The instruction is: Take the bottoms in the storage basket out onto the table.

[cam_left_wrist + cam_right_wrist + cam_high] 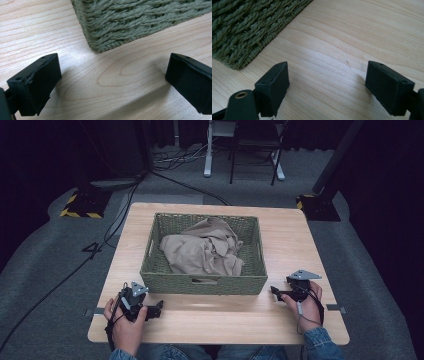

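Nearest the high camera, my hands rested on the front of the table [215, 320], each around a tool: the left tool [156, 309] near the front left corner of the basket [200, 282], the right tool [277, 293] just off its front right corner. Both pointed inward and neither touched anything. Inside the basket lay the beige cloth [202, 251], crumpled into a loose heap and well apart from both tools. I judged it light, soft and limp, likely to sag and drag rather than lift as one piece. A raised fold near the top of the heap looked like the best place to pinch, taking enough layers that it would not slip out. The woven basket looked light too, and I thought it might shift if the cloth snagged on its weave.

From the left gripper view, the left tool [110, 82] stood released, jaws wide apart over bare pale wood [125, 72], with the basket corner [105, 37] just beyond.

From the right gripper view, the right tool [327, 82] was likewise released and empty, the basket edge [239, 37] near its left jaw.

Around the table lay grey carpet [40, 265], trailing cables [65, 275] and dark curtains.
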